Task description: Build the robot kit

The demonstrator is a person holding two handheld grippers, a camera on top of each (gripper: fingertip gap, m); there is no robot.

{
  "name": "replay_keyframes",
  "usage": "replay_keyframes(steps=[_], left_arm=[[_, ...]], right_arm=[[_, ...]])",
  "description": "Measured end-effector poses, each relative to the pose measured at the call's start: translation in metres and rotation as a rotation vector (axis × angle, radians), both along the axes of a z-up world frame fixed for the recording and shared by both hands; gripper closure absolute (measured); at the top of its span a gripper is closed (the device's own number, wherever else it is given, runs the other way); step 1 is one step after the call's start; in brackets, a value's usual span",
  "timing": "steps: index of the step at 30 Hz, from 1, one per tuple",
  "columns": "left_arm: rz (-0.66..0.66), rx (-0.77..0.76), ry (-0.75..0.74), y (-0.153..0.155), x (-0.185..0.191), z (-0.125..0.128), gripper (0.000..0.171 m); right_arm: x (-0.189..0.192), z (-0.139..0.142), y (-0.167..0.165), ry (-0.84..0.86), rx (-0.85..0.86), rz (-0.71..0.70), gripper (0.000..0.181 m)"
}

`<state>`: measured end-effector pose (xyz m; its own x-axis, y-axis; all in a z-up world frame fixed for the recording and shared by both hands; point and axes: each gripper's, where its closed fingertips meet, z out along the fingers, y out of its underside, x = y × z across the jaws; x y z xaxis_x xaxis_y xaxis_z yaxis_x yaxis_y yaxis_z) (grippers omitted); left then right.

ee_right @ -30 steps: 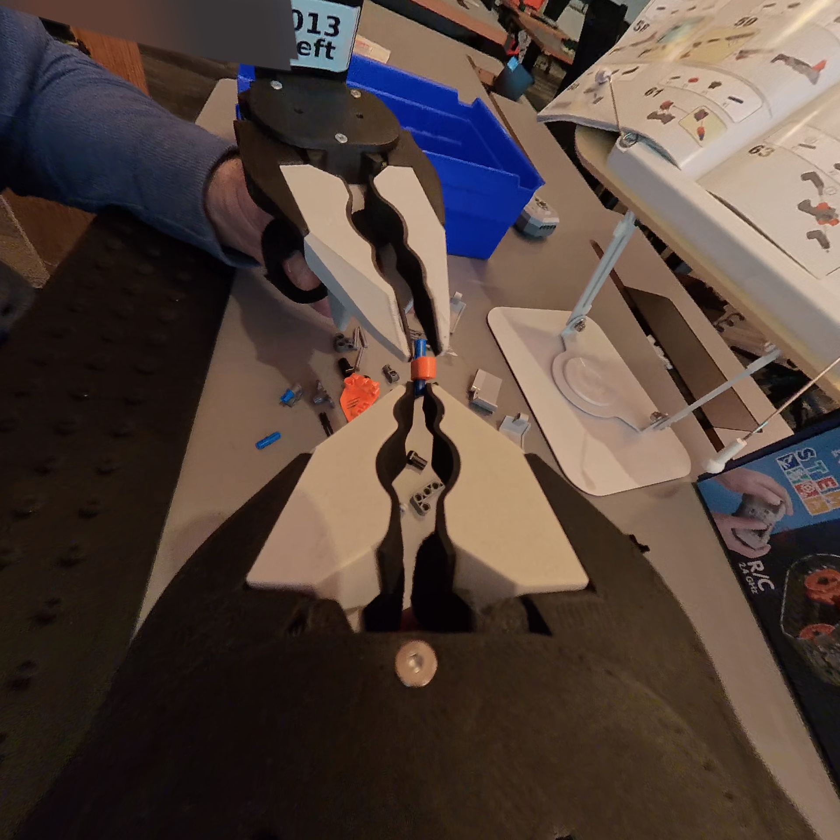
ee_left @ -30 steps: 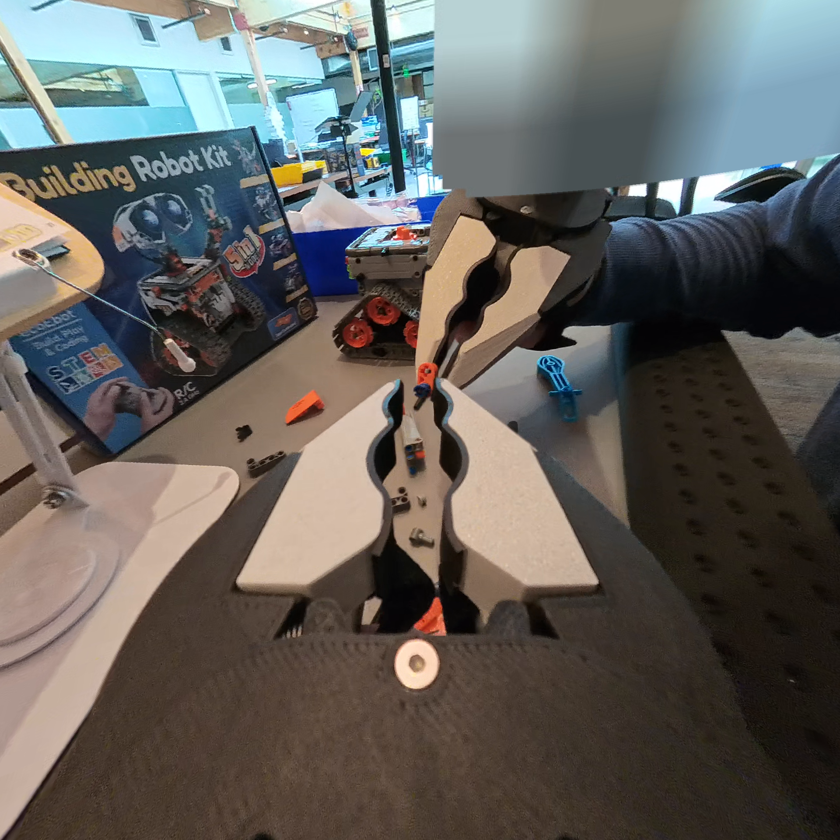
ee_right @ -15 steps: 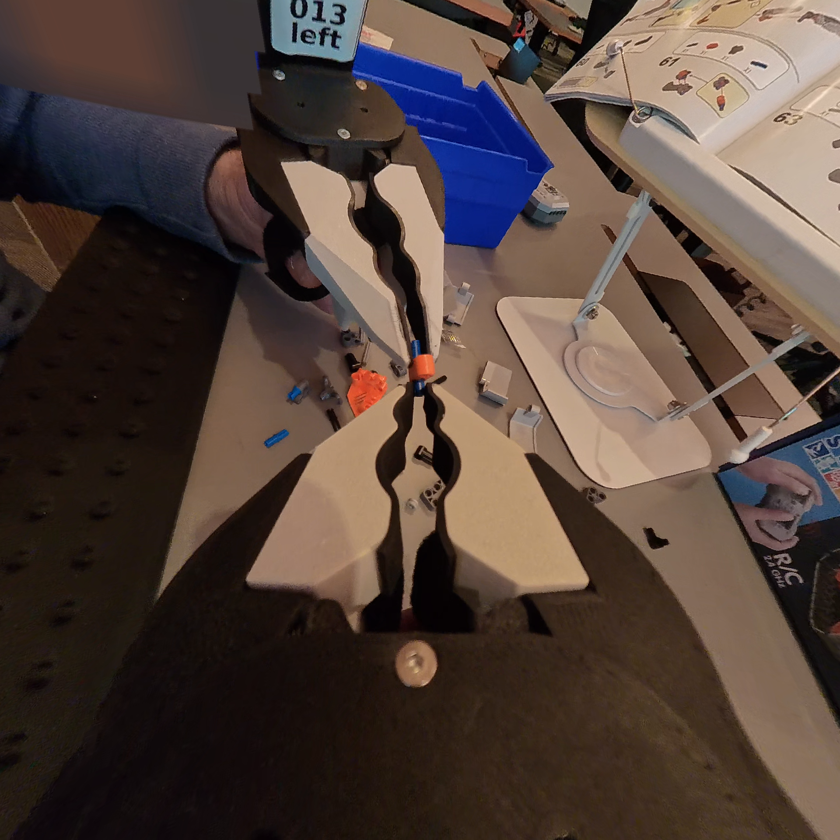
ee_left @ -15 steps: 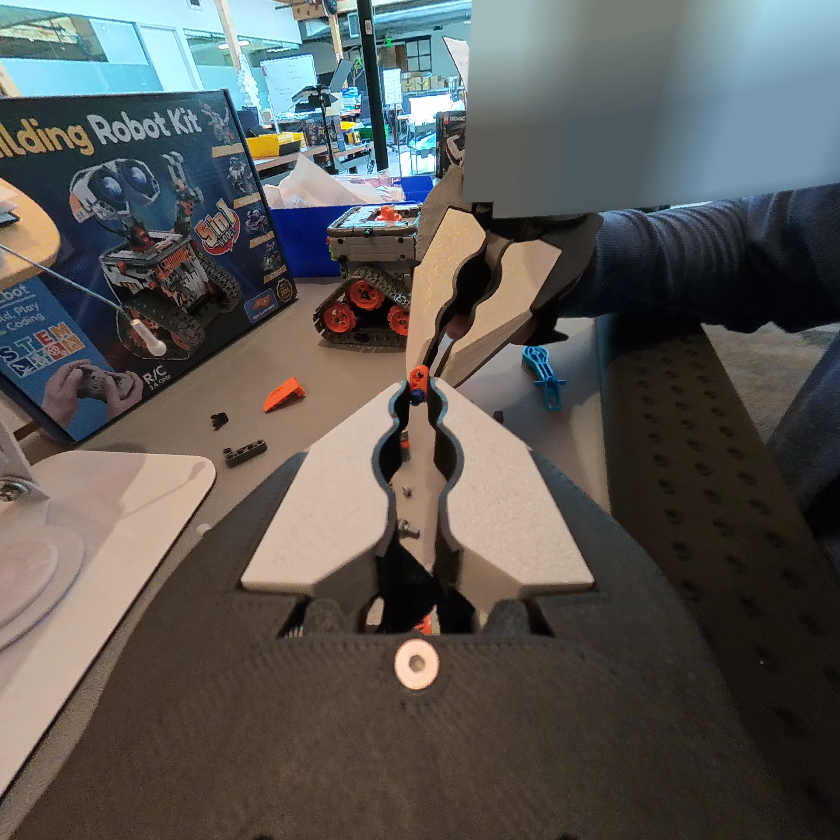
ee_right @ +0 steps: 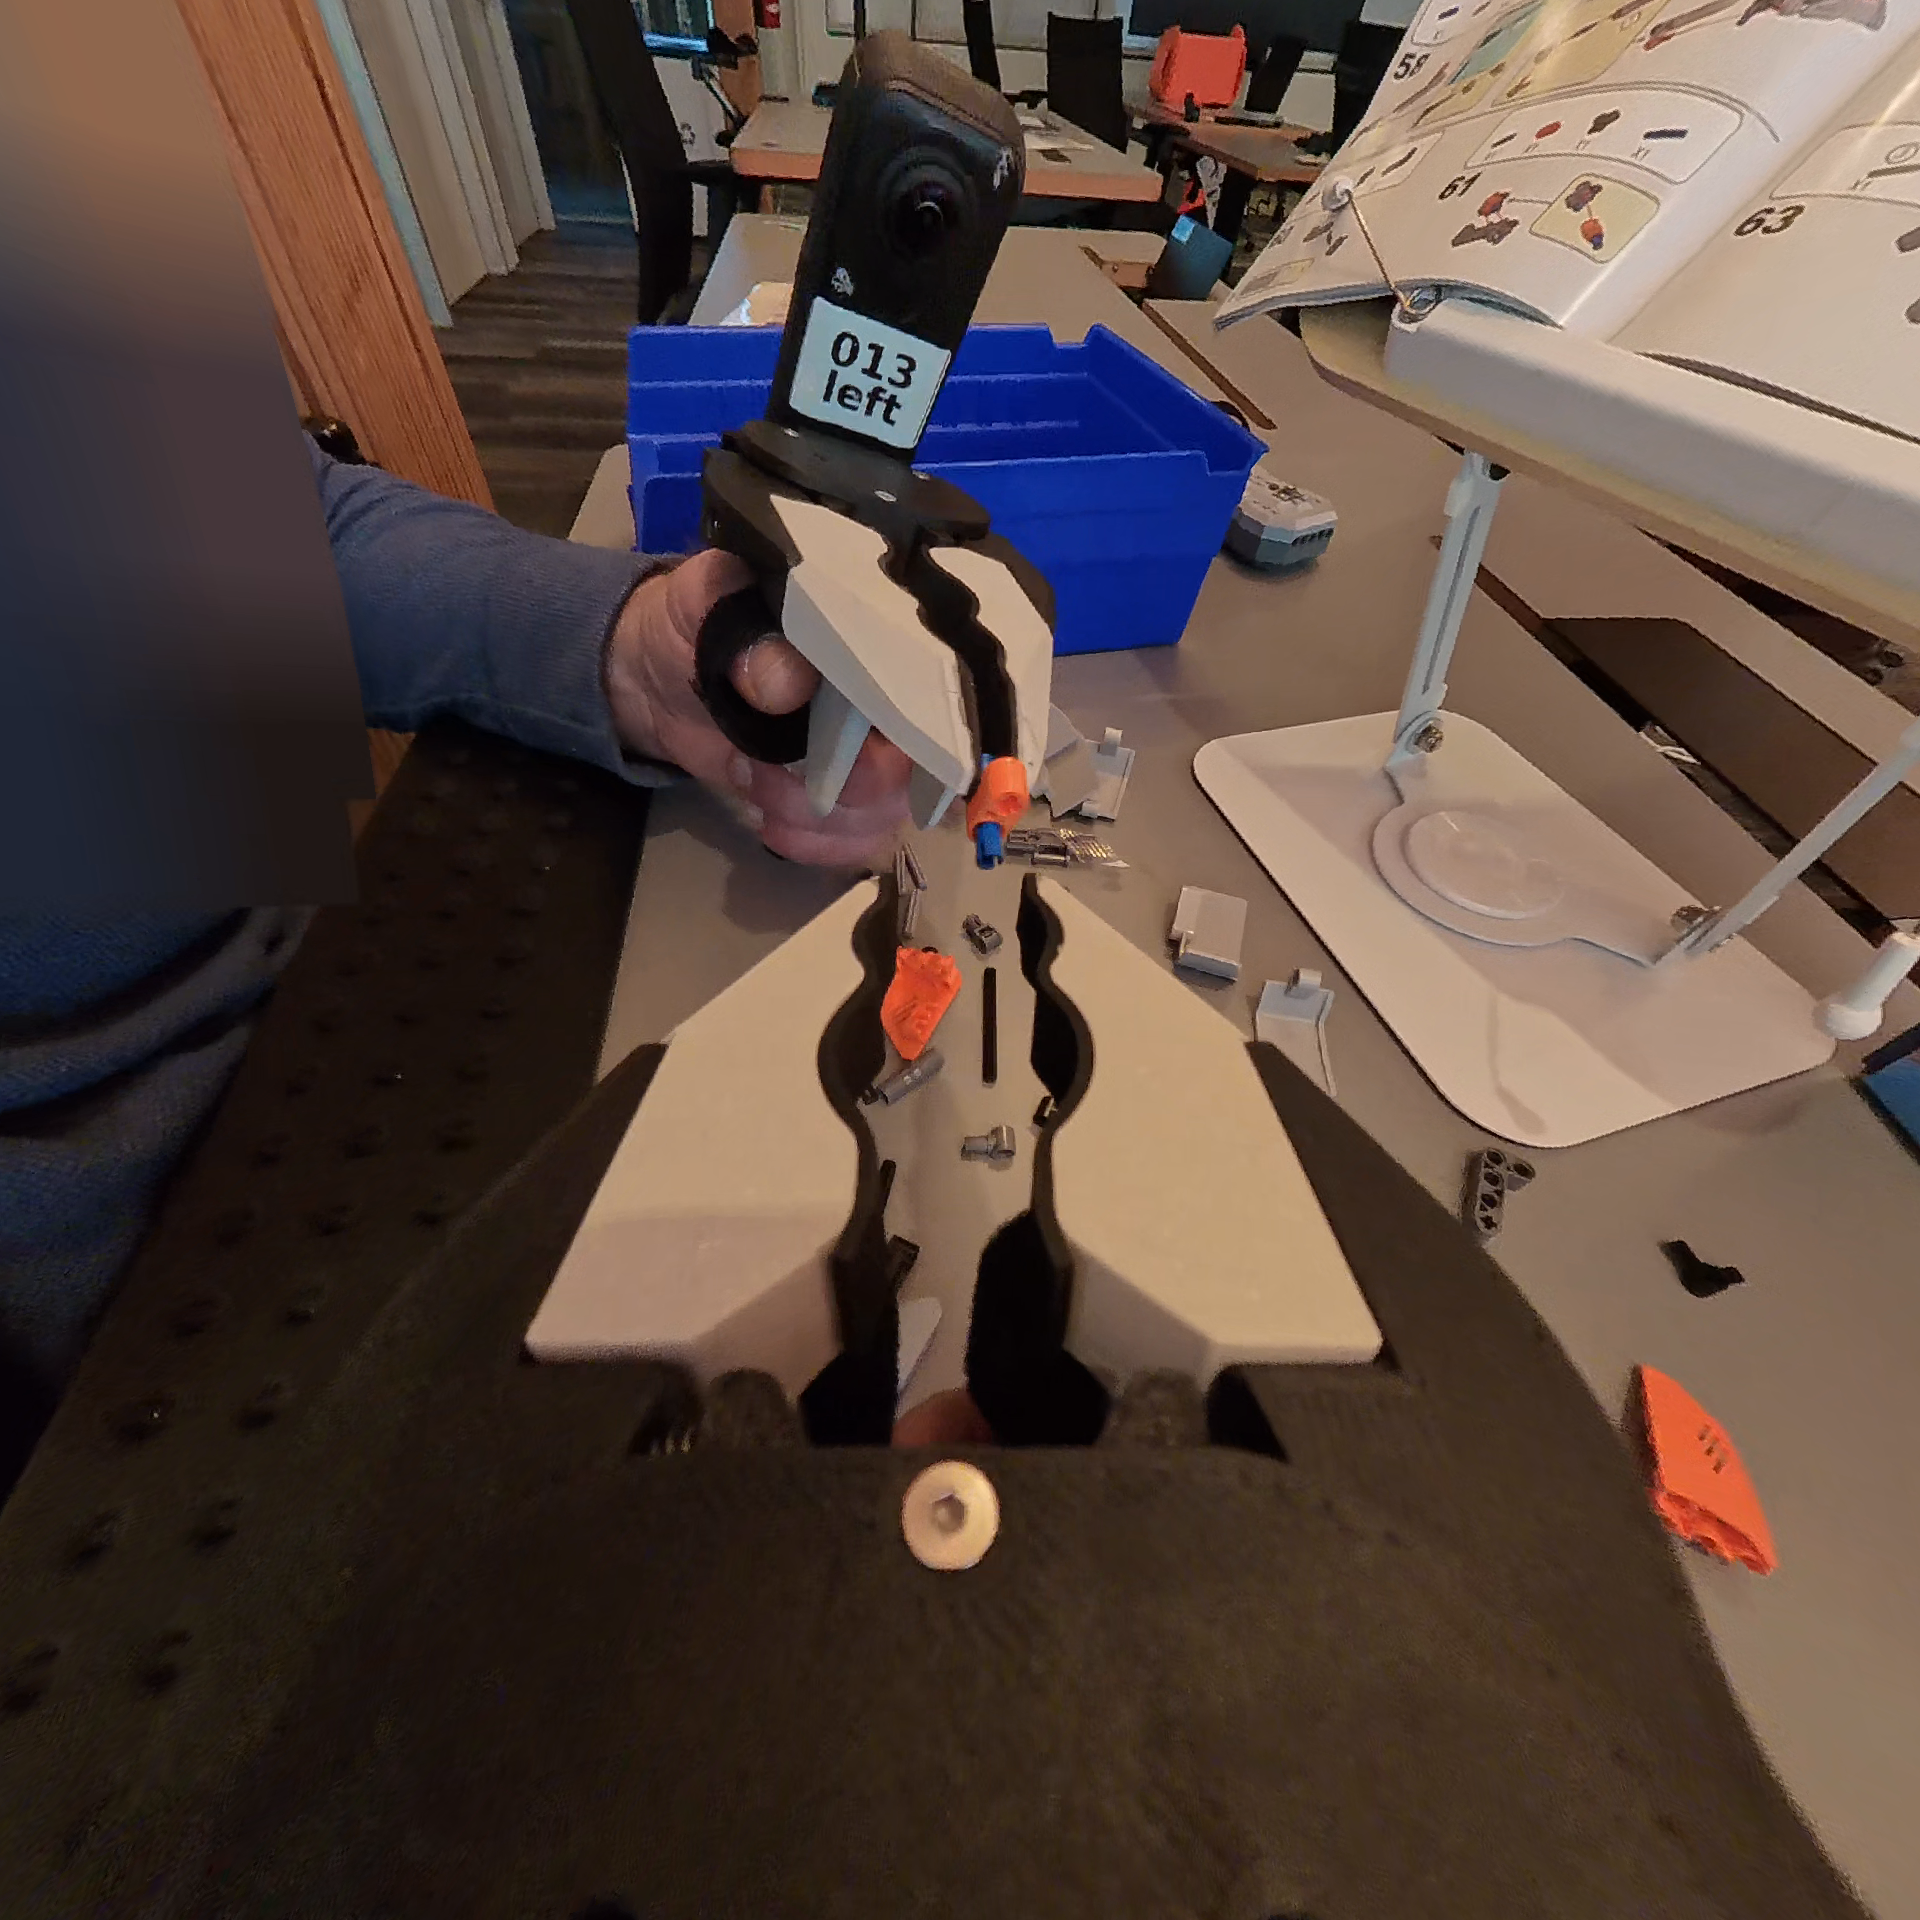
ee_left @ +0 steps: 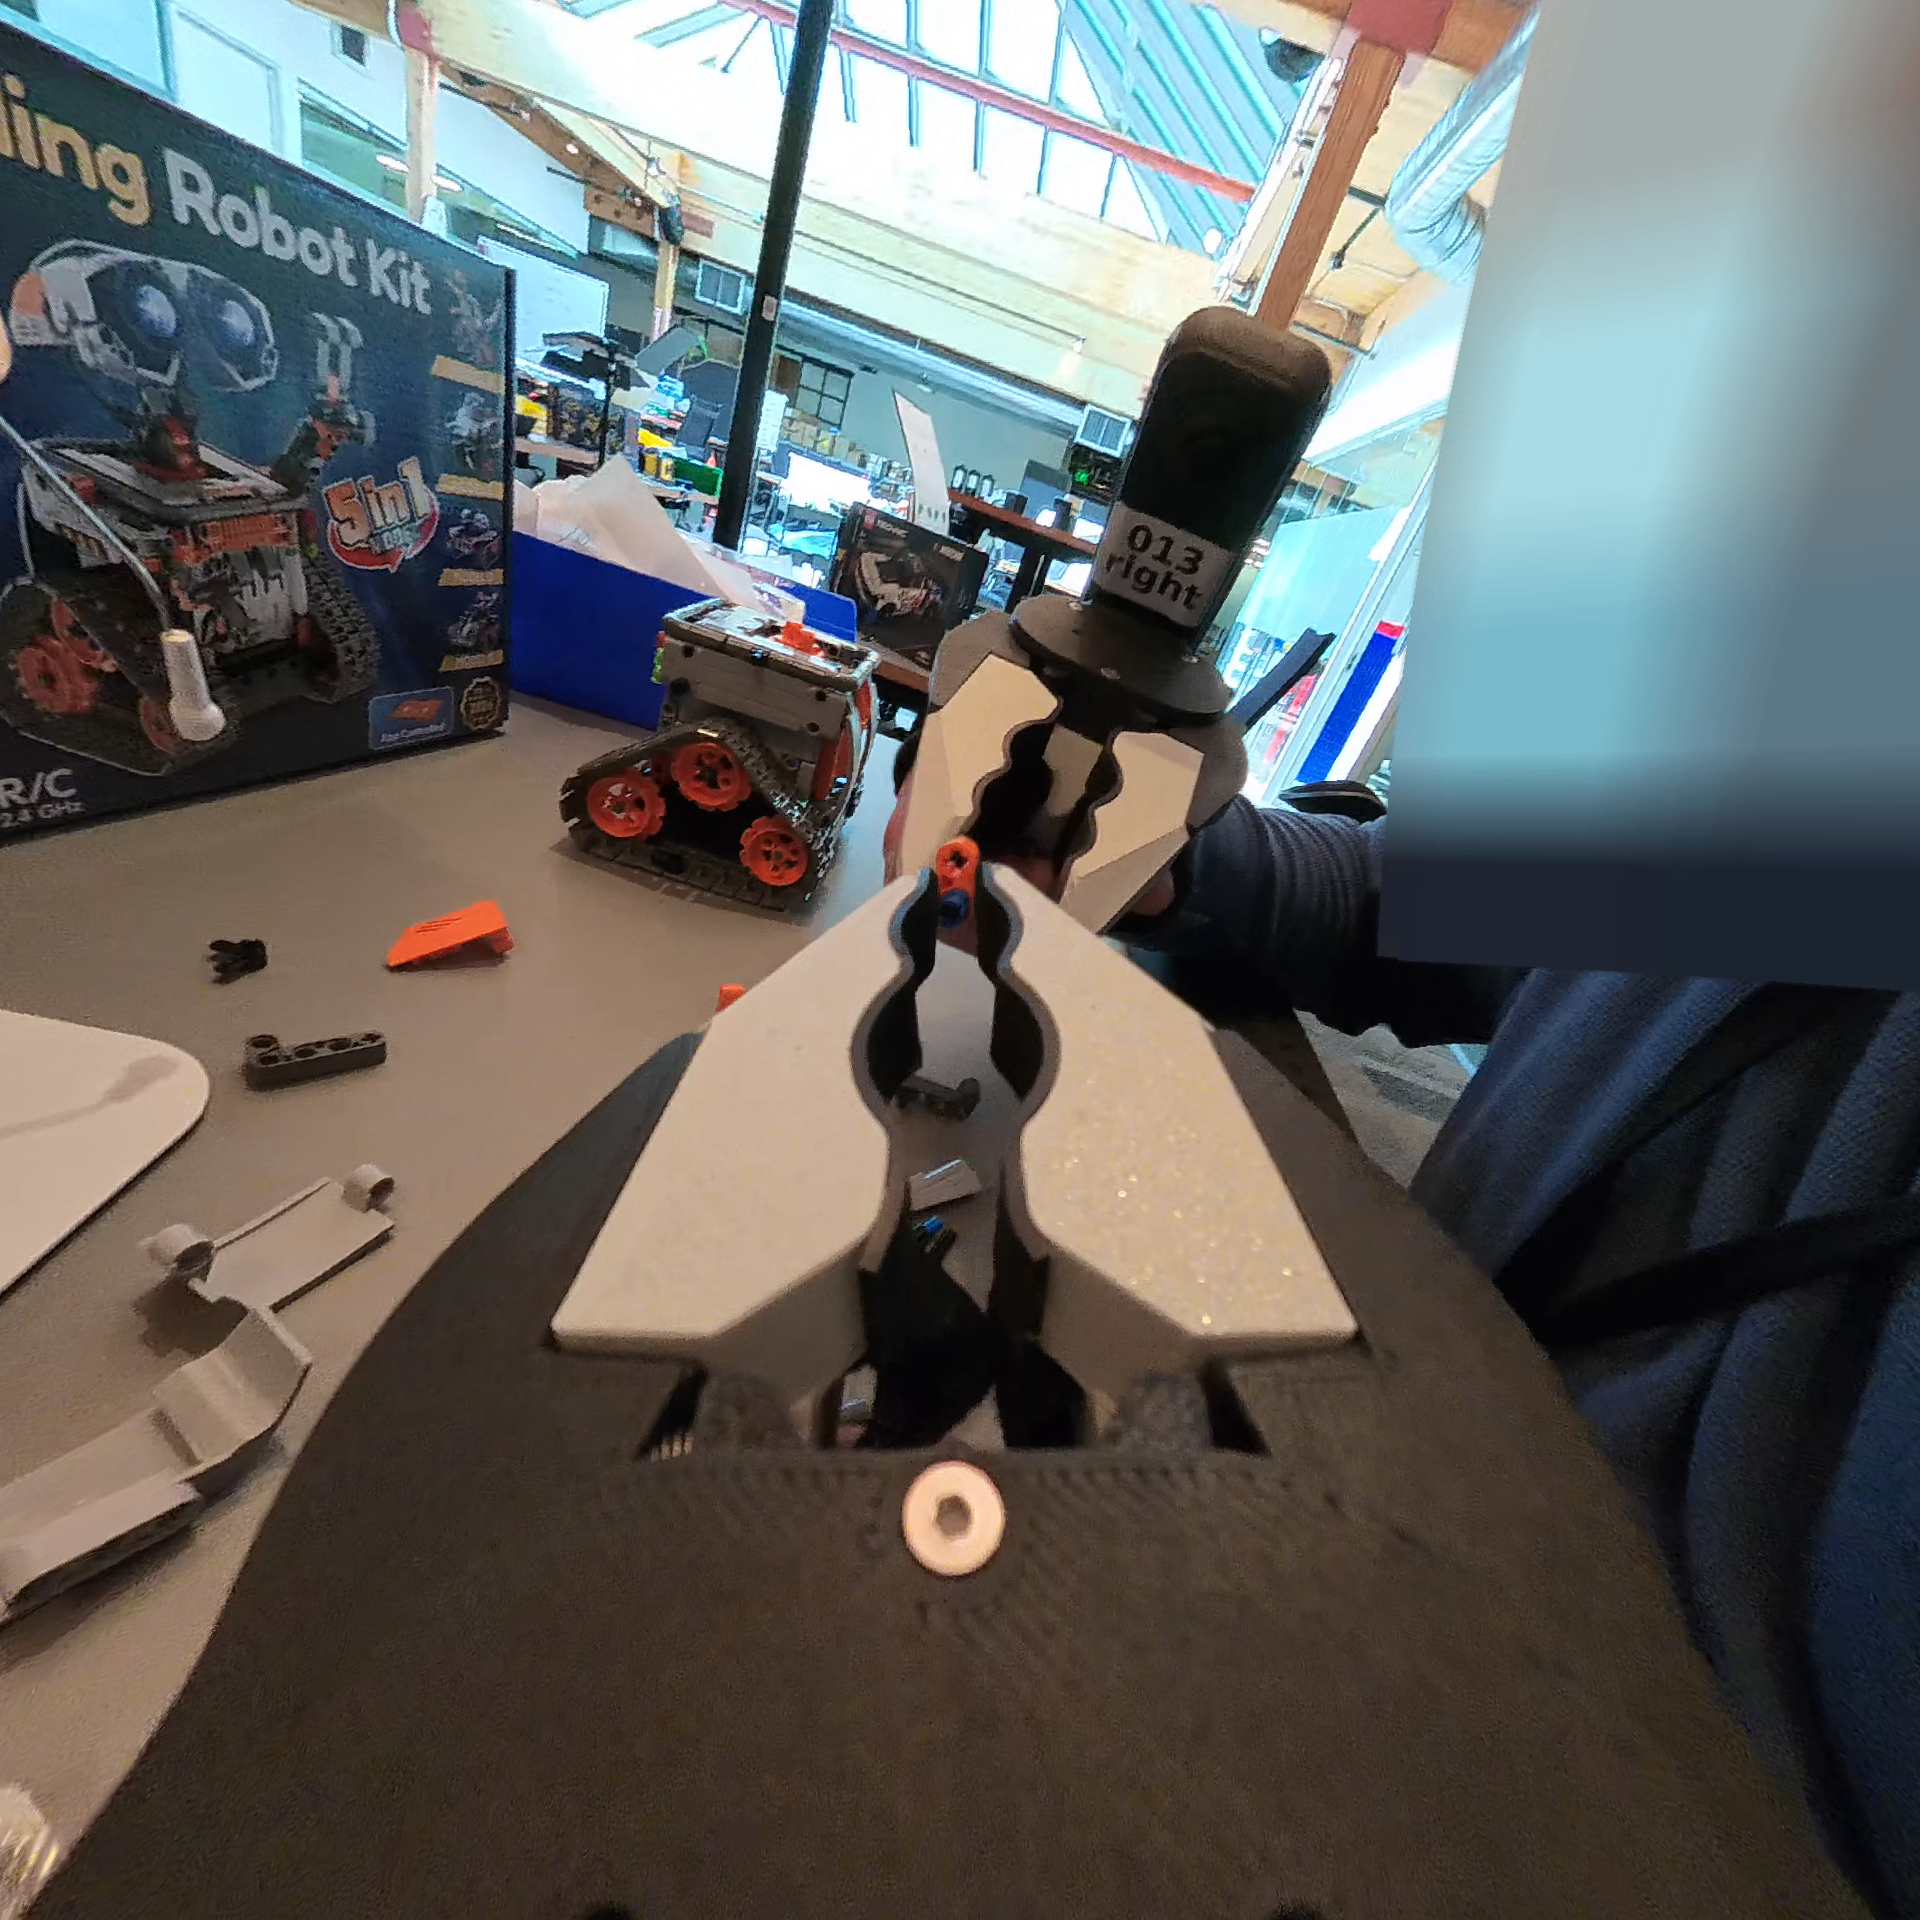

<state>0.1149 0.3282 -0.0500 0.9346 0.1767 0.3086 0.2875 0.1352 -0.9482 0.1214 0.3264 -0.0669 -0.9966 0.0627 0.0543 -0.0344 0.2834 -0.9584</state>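
My left gripper (ee_left: 951, 899) is shut on a small orange connector with a blue pin (ee_left: 954, 876) and holds it above the grey table (ee_left: 436, 1049). In the right wrist view the left gripper (ee_right: 971, 795) hangs tips-down with that connector (ee_right: 995, 802) at its tips, the blue pin end pointing down. My right gripper (ee_right: 961, 888) is open and empty, its tips a short way below and in front of the connector, not touching it. Its grey fingers (ee_left: 977, 727) face me in the left wrist view. An orange part (ee_right: 916, 1003) and small grey pins lie on the table between the right fingers.
A tracked robot model (ee_left: 717, 790), a kit box (ee_left: 249, 436) and a blue bin (ee_right: 1039, 488) stand at the back. A white stand base (ee_right: 1507, 935) carries an open booklet (ee_right: 1610, 156). Loose grey panels (ee_left: 208, 1351), a black beam (ee_left: 312, 1060) and an orange wedge (ee_left: 452, 930) lie about. Only a small space, under 4 cm, lies between the two pairs of fingers. The black beam (ee_left: 312, 1060) is about 20 centimeters from both grippers' fingertips. Seen from the right wrist view (ee_right: 1483, 1179) as well.
My right gripper has opened, let go of the blue pin end and drawn back. My left gripper keeps the connector and has lifted and tilted it.
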Motion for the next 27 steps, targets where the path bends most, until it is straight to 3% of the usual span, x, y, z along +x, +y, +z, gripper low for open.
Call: replay_keyframes(steps=[5, 27], left_arm=[[-0.029, -0.014, 0.015, 0.006, 0.006, -0.002, 0.166], [0.113, -0.267, 0.215, 0.014, -0.002, -0.029, 0.16]], right_arm=[[0.001, 0.004, -0.002, -0.008, -0.035, -0.004, 0.177], [-0.009, -0.022, 0.004, 0.198, 0.164, -0.078, 0.179]])
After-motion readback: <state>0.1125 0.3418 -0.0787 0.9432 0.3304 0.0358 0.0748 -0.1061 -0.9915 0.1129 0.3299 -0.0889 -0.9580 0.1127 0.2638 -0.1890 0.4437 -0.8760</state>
